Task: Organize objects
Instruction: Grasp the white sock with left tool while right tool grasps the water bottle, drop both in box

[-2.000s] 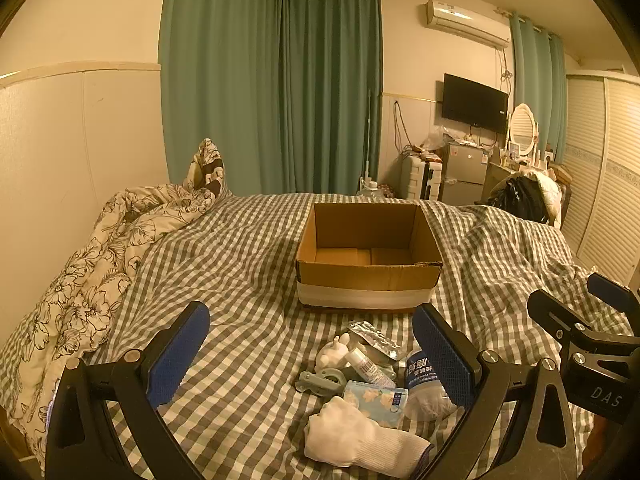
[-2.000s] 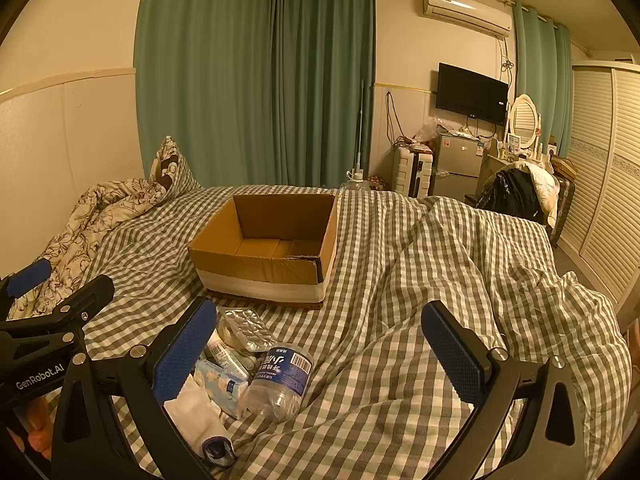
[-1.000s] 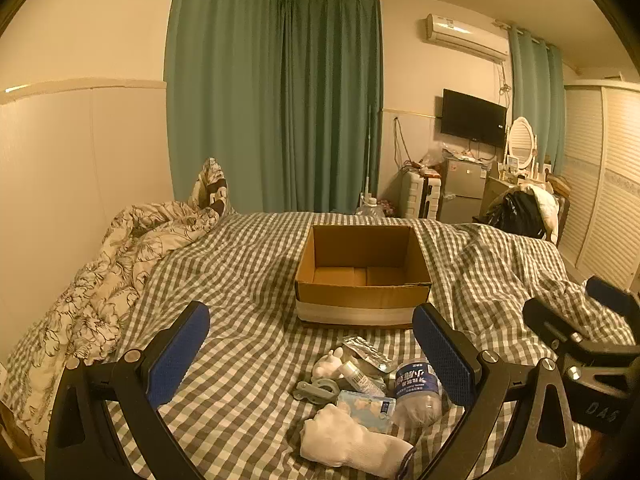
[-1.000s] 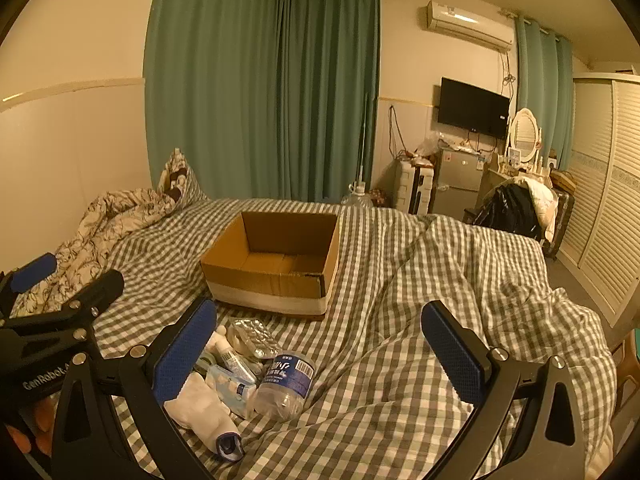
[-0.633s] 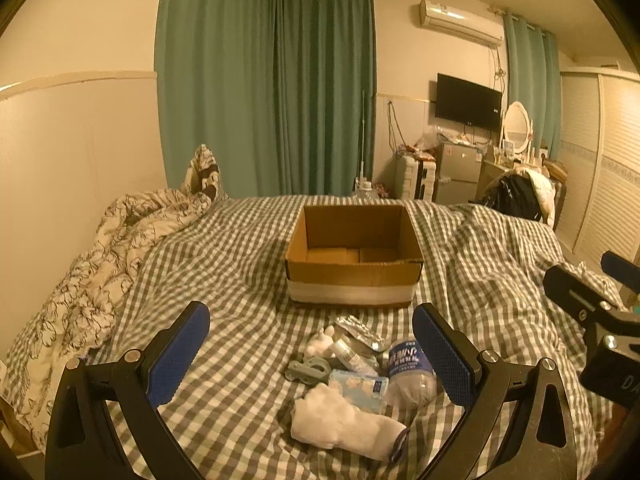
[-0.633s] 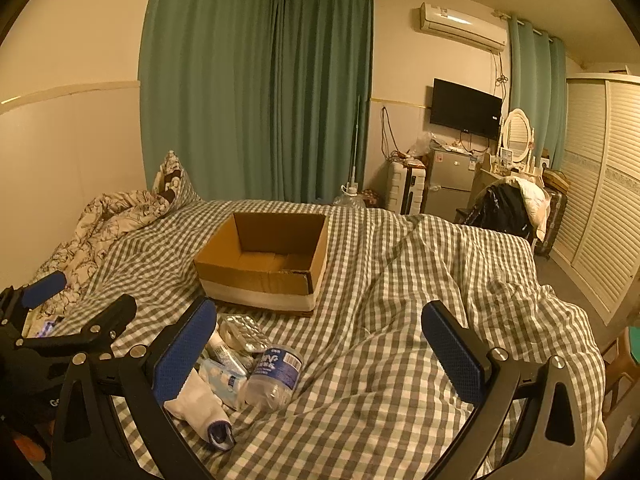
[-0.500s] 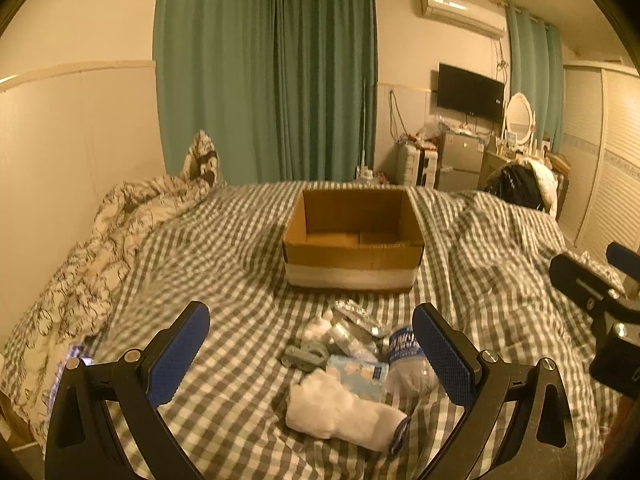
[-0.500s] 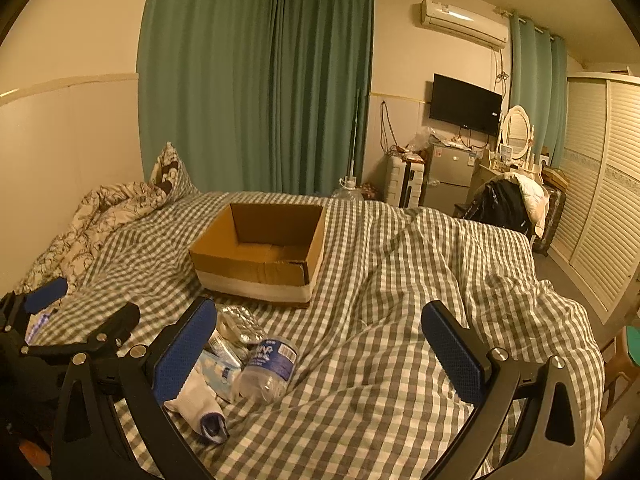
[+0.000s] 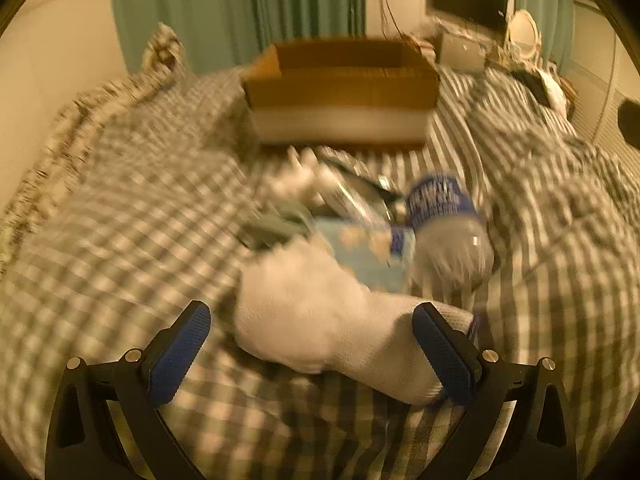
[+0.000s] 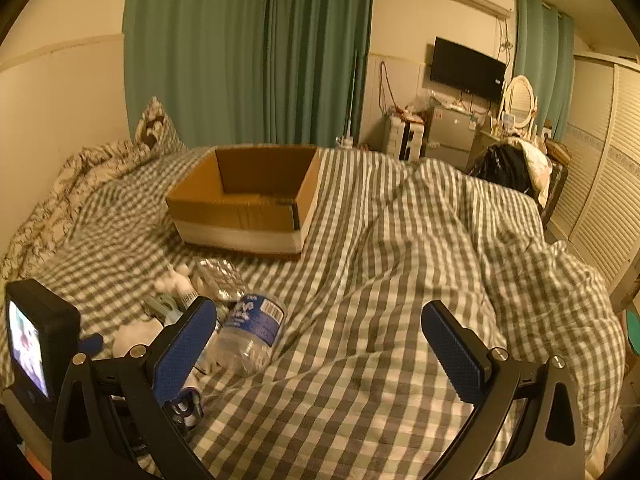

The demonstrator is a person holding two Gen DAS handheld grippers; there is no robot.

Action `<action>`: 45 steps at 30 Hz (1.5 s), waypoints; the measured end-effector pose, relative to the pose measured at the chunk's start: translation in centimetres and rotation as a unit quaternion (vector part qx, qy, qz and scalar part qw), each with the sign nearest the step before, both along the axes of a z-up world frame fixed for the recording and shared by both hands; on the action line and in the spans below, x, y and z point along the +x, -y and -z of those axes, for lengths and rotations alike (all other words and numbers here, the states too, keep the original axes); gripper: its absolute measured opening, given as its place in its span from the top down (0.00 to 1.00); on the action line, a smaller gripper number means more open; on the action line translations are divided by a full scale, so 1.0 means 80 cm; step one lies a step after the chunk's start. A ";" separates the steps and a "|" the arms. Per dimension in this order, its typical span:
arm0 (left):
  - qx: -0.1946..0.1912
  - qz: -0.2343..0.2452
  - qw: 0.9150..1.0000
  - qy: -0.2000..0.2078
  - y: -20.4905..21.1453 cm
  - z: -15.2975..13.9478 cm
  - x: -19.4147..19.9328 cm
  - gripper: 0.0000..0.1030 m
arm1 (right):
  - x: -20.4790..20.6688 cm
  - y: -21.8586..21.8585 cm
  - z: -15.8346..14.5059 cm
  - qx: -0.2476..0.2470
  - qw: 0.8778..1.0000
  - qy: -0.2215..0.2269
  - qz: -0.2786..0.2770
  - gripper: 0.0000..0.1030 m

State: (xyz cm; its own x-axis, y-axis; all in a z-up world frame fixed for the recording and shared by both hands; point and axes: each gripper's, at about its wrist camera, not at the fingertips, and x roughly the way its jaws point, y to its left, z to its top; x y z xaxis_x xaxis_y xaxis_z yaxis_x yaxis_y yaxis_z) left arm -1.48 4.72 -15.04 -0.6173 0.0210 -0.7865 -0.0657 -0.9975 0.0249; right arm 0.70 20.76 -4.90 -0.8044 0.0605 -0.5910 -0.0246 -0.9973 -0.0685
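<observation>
A white sock [image 9: 320,316] lies on the checked bedspread between the open fingers of my left gripper [image 9: 316,356], which sits low over it. Behind the sock are a light blue tissue pack [image 9: 360,256], a plastic bottle with a blue label [image 9: 448,236], a foil blister pack and a grey clip, all blurred. The open cardboard box [image 9: 340,92] stands beyond them. My right gripper [image 10: 316,356] is open and empty above bare bedspread, right of the bottle [image 10: 248,336]. The box [image 10: 244,200] is empty as far as I can see.
A floral duvet [image 10: 60,200] is bunched along the left wall. Green curtains hang behind the bed. A TV, fridge, mirror and a dark bag [image 10: 504,168] stand at the back right. The left gripper's body with its screen [image 10: 36,344] is at the right wrist view's lower left.
My left gripper has dropped fast and forward onto the pile, so the sock now lies between its fingers. My right gripper has moved slightly lower and closer to the bed.
</observation>
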 end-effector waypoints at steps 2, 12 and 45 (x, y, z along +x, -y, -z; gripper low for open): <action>0.019 0.008 1.000 0.007 -0.002 0.012 -0.004 0.00 | -0.006 0.001 0.011 -0.001 1.000 0.010 -0.001 0.00; 0.057 0.040 0.997 0.014 0.004 0.005 0.003 0.42 | -0.030 0.014 0.047 -0.010 0.999 0.049 -0.018 0.00; -0.010 -0.025 0.993 -0.119 0.071 -0.100 0.003 0.42 | -0.108 0.071 0.107 -0.003 0.988 0.140 -0.062 0.39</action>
State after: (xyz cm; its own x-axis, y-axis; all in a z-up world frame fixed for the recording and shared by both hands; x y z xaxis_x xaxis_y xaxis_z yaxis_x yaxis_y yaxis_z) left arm -1.27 -0.95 -7.05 -0.7854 -0.0298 -0.6183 -0.0049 -0.9985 0.0544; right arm -7.97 15.08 -13.46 -0.6100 -0.0323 -0.7917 0.1175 -0.9918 -0.0501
